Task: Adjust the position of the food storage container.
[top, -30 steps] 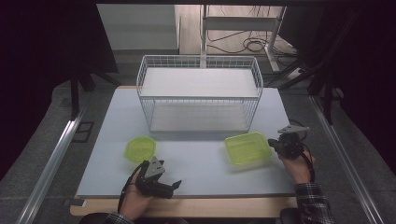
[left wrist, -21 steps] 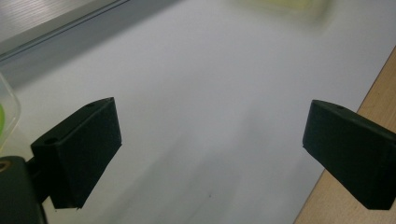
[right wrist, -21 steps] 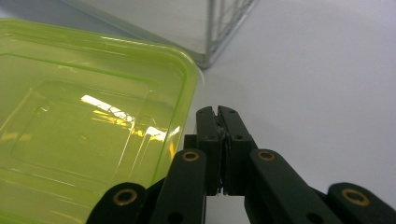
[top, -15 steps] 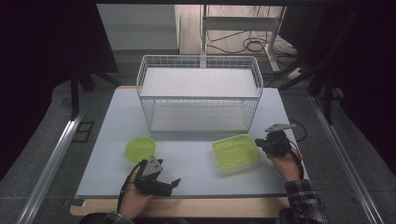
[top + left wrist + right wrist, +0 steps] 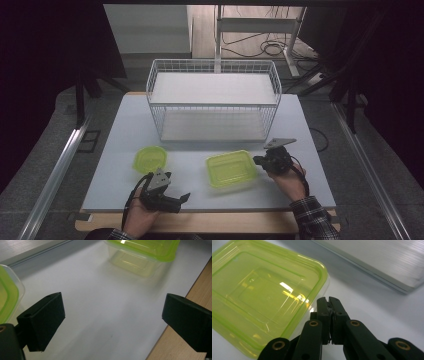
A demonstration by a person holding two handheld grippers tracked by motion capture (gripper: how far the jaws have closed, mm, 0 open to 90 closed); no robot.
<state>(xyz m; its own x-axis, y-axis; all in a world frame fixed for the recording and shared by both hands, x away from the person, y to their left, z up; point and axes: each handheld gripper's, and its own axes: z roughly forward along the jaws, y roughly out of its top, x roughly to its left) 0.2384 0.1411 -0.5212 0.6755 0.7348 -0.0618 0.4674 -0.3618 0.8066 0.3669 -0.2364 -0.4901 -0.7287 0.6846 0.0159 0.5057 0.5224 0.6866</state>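
Green and translucent, the square container (image 5: pixel 231 169) sits just in front of the wire basket (image 5: pixel 214 102). The right gripper (image 5: pixel 328 300), jaws closed and empty, touches its edge: push low and steadily. The left gripper (image 5: pixel 110 315) waits open.

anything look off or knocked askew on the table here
Nothing spilled or damaged. The square green container sits slightly skewed to the table edge, with the shut right claw against its rim. The smaller green container sits flat.
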